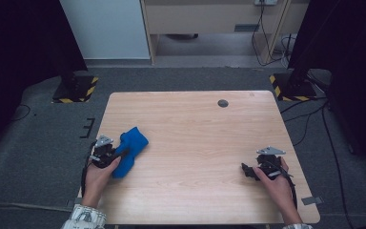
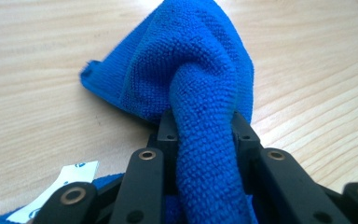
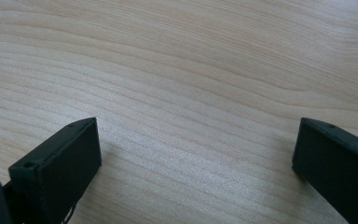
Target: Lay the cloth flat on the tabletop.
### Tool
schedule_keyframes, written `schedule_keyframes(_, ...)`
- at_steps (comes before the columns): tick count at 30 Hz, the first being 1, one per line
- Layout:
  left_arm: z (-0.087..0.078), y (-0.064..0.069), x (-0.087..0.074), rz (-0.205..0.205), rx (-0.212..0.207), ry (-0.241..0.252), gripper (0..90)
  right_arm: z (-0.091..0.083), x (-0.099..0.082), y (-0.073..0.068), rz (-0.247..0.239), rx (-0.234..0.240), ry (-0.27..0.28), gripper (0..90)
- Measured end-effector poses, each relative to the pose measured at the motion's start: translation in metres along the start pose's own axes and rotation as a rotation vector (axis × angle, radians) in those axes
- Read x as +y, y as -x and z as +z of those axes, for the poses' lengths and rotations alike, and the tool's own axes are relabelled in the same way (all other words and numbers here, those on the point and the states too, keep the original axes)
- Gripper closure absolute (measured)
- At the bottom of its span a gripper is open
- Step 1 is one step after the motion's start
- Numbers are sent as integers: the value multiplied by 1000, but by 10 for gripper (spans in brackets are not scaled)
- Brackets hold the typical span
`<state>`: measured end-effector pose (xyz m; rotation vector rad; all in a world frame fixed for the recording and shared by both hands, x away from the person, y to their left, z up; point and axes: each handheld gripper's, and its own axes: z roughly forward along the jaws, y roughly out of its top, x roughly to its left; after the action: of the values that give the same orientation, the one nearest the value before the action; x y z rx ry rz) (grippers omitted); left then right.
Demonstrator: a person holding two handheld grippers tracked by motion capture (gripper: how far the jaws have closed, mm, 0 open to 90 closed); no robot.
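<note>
A blue microfibre cloth point(image 1: 132, 143) lies bunched near the left edge of the wooden table point(image 1: 195, 124). My left gripper point(image 1: 121, 155) is shut on it. In the left gripper view a thick fold of the cloth point(image 2: 191, 70) is pinched between the two black jaws of that gripper point(image 2: 205, 128), and a white label point(image 2: 74, 175) shows at the lower left. My right gripper point(image 1: 246, 171) rests low over bare wood near the table's right front. In the right gripper view that gripper point(image 3: 196, 140) stands open, its jaws wide apart with nothing between them.
A small grey round cap point(image 1: 223, 103) sits in the tabletop at the far right. Two stand bases with yellow-black stripes point(image 1: 74, 88) point(image 1: 290, 86) flank the far corners on the carpet. Cables point(image 1: 310, 119) run across the floor at the right.
</note>
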<state>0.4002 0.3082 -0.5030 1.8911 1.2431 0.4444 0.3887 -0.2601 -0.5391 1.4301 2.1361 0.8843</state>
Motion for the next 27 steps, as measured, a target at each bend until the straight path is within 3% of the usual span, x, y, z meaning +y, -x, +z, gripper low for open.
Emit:
schedule_keyframes(14, -7, 16, 12, 15, -22, 60, 714, 0, 0, 0, 1, 0, 0, 12)
schedule_keyframes(22, -8, 40, 27, 69, -60, 73, 715, 0, 0, 0, 0, 0, 0, 11)
schedule_keyframes(27, 4, 56, 40, 101, -87, 65, 715, 0, 0, 0, 0, 0, 0, 11)
